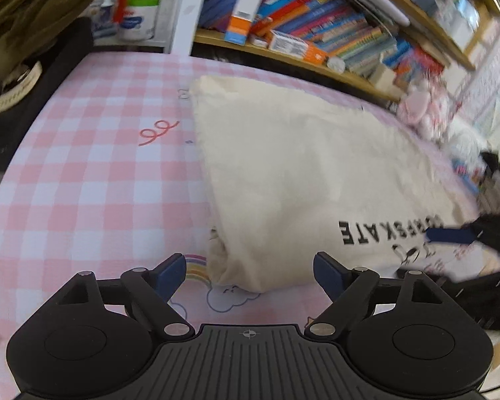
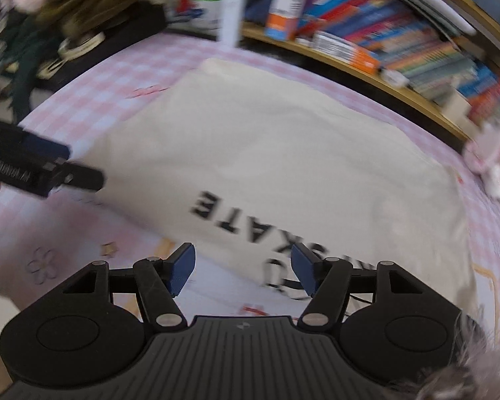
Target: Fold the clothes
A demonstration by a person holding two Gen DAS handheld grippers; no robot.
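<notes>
A cream garment (image 1: 283, 166) with black "SKATE" lettering lies folded on a pink checked sheet (image 1: 83, 173). In the left wrist view my left gripper (image 1: 250, 266) is open just above the sheet. The garment's near rolled corner lies between the spread pads, which do not touch it. In the right wrist view the same garment (image 2: 266, 150) fills the middle. My right gripper (image 2: 243, 260) hangs open over its near edge by the lettering, with nothing pinched. The left gripper (image 2: 73, 163) also shows at the garment's left edge, and a finger of the right one (image 1: 450, 235) at its right side.
A wooden shelf (image 1: 283, 56) with several books and boxes runs along the far side. A white post (image 1: 190, 10) stands behind the sheet. A pile of dark and olive clothes (image 2: 83, 10) sits at the far left, and pink plush things (image 1: 420, 106) at the far right.
</notes>
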